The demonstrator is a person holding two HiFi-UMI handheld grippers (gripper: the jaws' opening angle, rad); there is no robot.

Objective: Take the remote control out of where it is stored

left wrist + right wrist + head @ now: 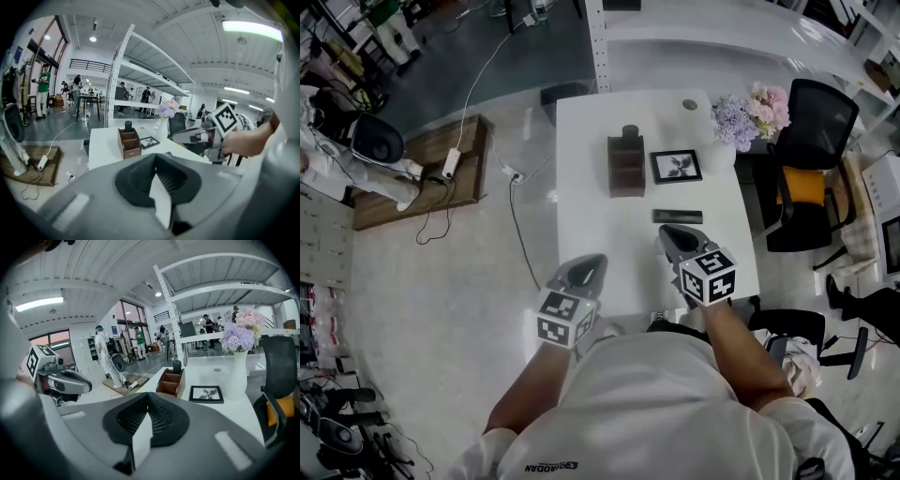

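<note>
left gripper (598, 261), right gripper (666, 232) — both pressed together, empty | risk: remote (629, 131) snags on lift — organizer (625, 176) tips onto frame (676, 166)

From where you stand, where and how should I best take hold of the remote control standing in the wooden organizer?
Grip the upper end of the remote control, the only part rising above the wooden organizer. It stands upright in the far compartment, walled around its lower body, so probably come from above and lift straight up.
</note>
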